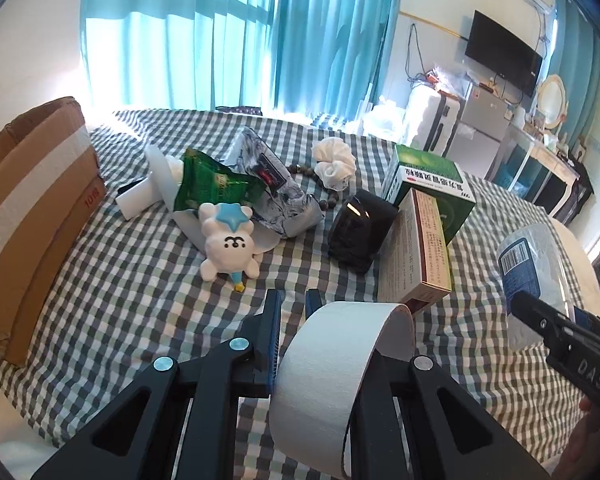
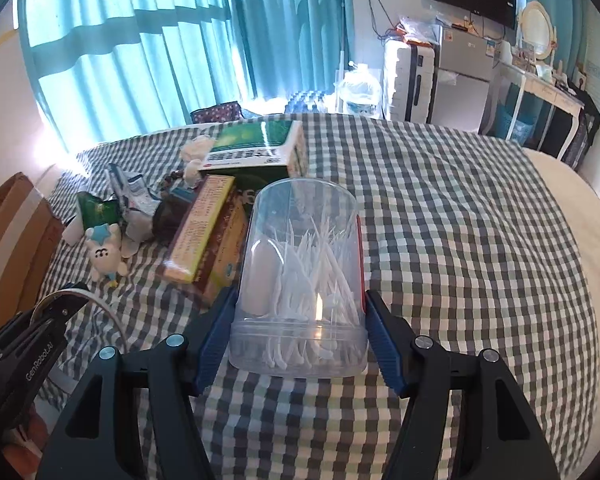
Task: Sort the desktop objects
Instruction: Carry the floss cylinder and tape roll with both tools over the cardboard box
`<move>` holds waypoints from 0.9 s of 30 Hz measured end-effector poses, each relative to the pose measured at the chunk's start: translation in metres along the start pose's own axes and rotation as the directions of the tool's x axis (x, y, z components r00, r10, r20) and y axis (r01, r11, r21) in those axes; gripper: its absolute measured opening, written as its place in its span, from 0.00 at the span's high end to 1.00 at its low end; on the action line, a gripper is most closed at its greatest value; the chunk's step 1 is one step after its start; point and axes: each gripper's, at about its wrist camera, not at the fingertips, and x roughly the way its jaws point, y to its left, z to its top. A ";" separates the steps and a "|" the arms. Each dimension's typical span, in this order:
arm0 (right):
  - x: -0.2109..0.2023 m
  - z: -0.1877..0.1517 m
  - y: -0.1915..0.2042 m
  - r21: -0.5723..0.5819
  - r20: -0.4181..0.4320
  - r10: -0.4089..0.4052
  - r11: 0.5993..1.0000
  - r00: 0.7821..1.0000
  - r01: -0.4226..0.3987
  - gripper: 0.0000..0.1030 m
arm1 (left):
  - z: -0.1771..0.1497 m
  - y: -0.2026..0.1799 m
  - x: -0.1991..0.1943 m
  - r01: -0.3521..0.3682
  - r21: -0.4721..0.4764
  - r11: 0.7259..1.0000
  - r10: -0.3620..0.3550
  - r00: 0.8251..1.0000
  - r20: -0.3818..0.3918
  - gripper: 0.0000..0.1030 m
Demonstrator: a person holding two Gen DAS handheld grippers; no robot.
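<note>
1. White tape (image 1: 332, 368), a roll, was pinched through its wall by the left gripper (image 1: 294, 312), one finger inside the core and one outside, jaws nearly together; it was held above the checked cloth (image 1: 132, 280).
2. Clear plastic, a tub (image 2: 300, 280) of white picks, was clamped across its width by the right gripper (image 2: 300, 340), jaws set wide on its sides; it too was carried over the cloth.
3. Judged as the step in hand: both items were being carried toward the box (image 1: 32, 208) at the left.
4. The tub was best kept level, since whether its lid was secure could not be told.
5. The tape's thin wall could slip; a steady squeeze was advised.
6. The toy (image 1: 228, 244) and cartons (image 1: 416, 252) lay near the path and were to be passed over, not brushed.
</note>
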 end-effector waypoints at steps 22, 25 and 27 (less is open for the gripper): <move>-0.088 -0.017 0.069 -0.092 0.064 0.040 0.995 0.997 -0.034 0.38 | 0.007 0.034 -0.070 -0.016 -0.045 0.999 0.019 0.999 0.051 0.88; -0.100 -0.014 0.081 -0.109 0.077 0.060 0.993 0.995 -0.052 0.38 | 0.013 0.043 -0.087 -0.010 -0.064 0.998 0.016 0.995 0.099 0.88; -0.107 -0.011 0.087 -0.119 0.090 0.077 0.991 0.993 -0.066 0.38 | 0.019 0.050 -0.099 -0.017 -0.070 0.997 0.027 0.991 0.131 0.88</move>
